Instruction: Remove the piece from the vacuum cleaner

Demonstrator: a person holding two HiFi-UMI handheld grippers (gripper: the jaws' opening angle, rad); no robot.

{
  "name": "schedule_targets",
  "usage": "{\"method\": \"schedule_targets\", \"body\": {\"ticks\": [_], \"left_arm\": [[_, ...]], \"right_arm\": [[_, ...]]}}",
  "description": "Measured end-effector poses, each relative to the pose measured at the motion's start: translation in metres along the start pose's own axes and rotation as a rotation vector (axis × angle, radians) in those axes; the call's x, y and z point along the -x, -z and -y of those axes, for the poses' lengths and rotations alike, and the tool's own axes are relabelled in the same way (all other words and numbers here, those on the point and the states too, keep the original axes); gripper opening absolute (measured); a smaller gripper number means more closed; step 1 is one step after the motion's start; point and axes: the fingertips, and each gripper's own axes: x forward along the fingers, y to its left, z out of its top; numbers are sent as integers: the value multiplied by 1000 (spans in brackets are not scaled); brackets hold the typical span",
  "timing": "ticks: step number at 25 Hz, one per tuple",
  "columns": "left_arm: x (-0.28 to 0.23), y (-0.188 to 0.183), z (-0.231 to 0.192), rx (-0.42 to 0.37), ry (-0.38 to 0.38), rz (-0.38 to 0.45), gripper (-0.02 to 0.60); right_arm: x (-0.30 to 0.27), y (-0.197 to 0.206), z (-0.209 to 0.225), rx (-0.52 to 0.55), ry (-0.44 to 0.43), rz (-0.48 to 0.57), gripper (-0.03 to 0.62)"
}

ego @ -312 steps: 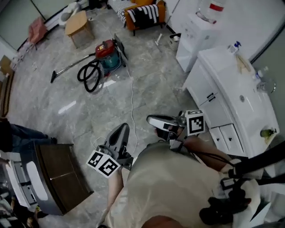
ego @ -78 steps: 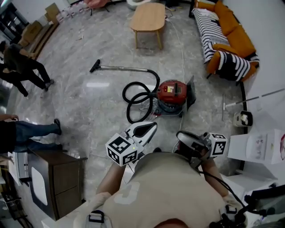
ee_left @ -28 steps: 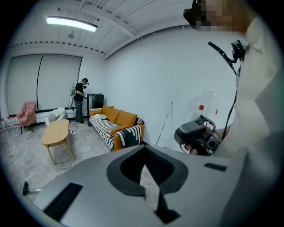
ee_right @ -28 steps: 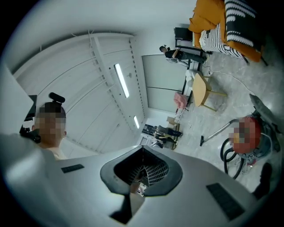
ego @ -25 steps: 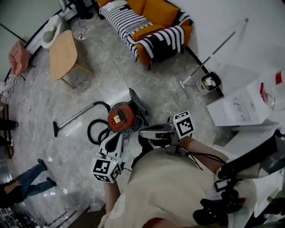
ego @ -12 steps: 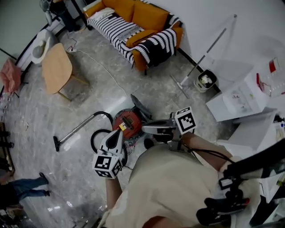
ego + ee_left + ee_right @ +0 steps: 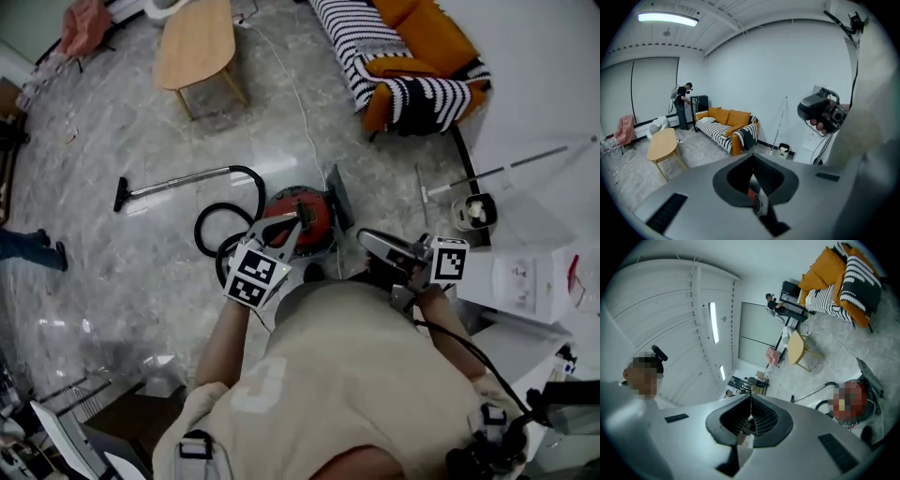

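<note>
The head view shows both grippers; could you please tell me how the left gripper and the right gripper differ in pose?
The left gripper points away from the person; the right gripper points across to the picture's left. The left gripper's tip overlaps the red vacuum cleaner; the right gripper's tip sits beside it. Both are shut and empty.

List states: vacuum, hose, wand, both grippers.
vacuum cleaner: upright on floor
hose: coiled beside vacuum cleaner
wand: lying flat on floor
left gripper: fingers shut, empty
right gripper: fingers shut, empty
</note>
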Motion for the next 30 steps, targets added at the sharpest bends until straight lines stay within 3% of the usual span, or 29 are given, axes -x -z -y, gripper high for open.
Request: {"method": "schedule_targets", "body": {"ticks": [6,11,17,26,30], "left_arm": [[-20,47,-16,49,-59,-122,-3],[-49,61,-20,54,-98,-209,-3],[-87,55,-18,85,-95,-271,-3],[-107,79,-26,147,-110,-356,-3],[-114,98,-23,176,-93,-388,-3]], "right_arm": [[-11,-11,40,24,122,-75,3],[-7,-25,81,-10,193,-130,3],[11,-20,152,67,413,-368,3],[14,-9,225,88,490,-555,3],[9,-7,266,86,549,-575,3]]}}
